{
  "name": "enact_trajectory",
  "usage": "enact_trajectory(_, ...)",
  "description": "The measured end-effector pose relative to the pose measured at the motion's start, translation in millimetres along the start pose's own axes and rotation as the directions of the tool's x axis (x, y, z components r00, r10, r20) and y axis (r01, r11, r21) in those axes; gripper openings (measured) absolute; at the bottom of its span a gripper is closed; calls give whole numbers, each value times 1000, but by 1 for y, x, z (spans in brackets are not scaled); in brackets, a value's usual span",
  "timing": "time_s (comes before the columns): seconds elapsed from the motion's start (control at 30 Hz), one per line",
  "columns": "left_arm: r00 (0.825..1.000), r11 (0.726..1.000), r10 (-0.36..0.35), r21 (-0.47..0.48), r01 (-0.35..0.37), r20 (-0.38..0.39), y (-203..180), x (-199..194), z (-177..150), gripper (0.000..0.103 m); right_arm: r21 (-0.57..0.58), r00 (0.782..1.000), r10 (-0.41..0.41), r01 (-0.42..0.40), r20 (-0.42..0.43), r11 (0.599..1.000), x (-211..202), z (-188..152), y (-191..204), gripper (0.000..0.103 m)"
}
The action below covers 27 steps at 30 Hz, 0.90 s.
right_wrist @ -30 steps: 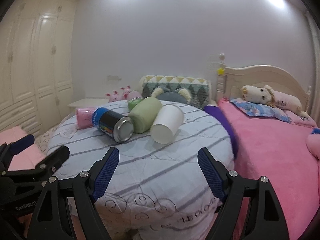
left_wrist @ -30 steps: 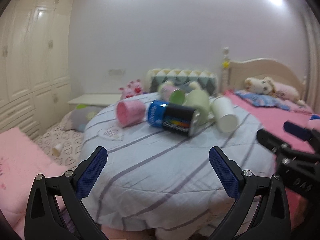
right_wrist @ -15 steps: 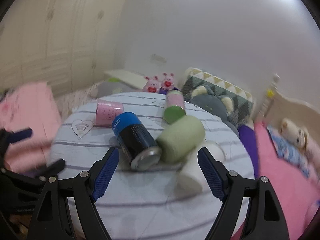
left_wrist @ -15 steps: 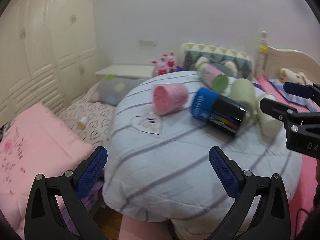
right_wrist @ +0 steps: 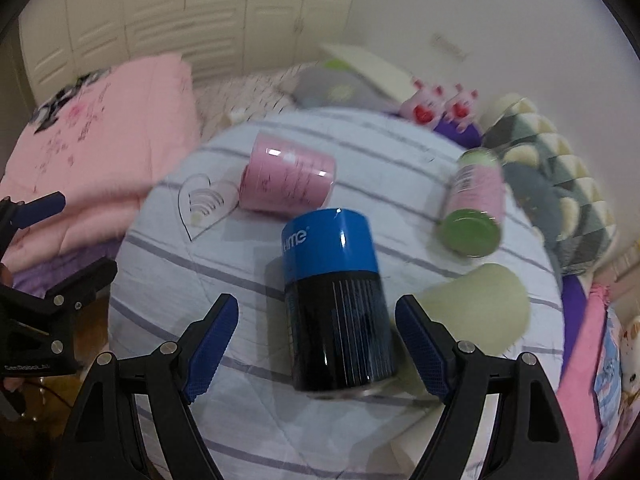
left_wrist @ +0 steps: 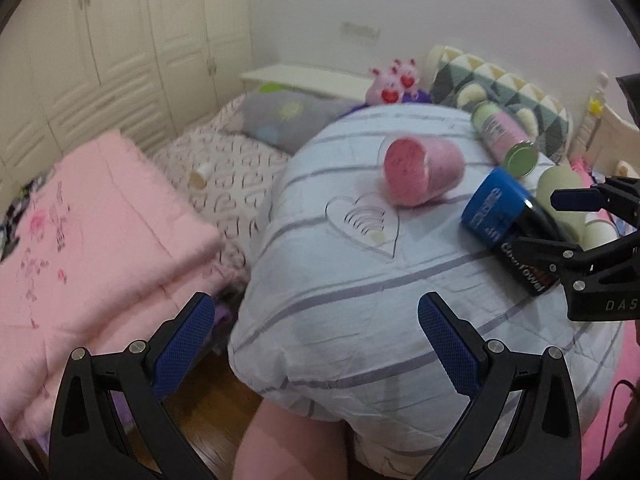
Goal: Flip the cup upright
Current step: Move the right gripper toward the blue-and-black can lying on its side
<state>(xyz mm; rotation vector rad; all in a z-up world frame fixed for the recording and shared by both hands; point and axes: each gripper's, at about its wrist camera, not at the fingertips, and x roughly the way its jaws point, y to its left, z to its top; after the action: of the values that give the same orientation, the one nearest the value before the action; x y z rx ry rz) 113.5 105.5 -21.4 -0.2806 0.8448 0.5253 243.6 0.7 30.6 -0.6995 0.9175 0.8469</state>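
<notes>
Several cups and cans lie on their sides on a round table with a striped pale blue cloth (left_wrist: 340,300). A pink cup (left_wrist: 422,170) (right_wrist: 286,184) lies with its mouth toward the left gripper. A blue and black can (right_wrist: 338,300) (left_wrist: 508,228) lies in front of my right gripper (right_wrist: 316,340), between its open fingers but apart from them. A pale green cup (right_wrist: 480,304) lies right of the can. My left gripper (left_wrist: 312,340) is open and empty over the table's near edge.
A pink and green can (right_wrist: 476,208) lies at the far right of the table. A white cup (left_wrist: 598,234) shows partly behind the right gripper. A folded pink blanket (left_wrist: 80,240) lies left. Beds, pillows and plush toys (left_wrist: 390,86) surround the table.
Both grippers have moved forward and tilted down over the table. The right gripper now has the blue and black can between its open fingers. The left view has swung left.
</notes>
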Motion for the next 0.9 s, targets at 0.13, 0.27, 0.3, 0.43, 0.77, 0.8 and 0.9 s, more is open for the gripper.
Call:
enact_trajectory(0.13,999,999,0,-41,-3,-50,6,13,1,103,-71,998,-15,11,-56,997,16,7,2,82)
enact_trajectory(0.27,998,997,-18,-74,13,-64,10,21,4,103,-139,994,-36,22,-99,990,31,15,5,82)
enact_trajectory(0.3,997,997,-27,-81,22,-66,11,22,5,103,-157,993,-36,18,-112,987,36,18,6,82)
enact_trajectory(0.43,996,997,-22,-71,16,-81,8,30,7,103,-182,984,-25,-7,-175,983,62,26,6,82)
enact_trajectory(0.77,994,996,-17,-90,7,-107,15,43,13,103,-55,979,86,-98,-185,994,68,28,-8,70)
enact_trajectory(0.8,994,996,-12,-89,2,-107,15,44,14,103,-55,979,84,-96,-187,994,68,28,-7,70)
enact_trajectory(0.9,994,996,0,-90,-9,-105,18,44,16,103,-30,975,91,-99,-202,995,68,29,-7,70)
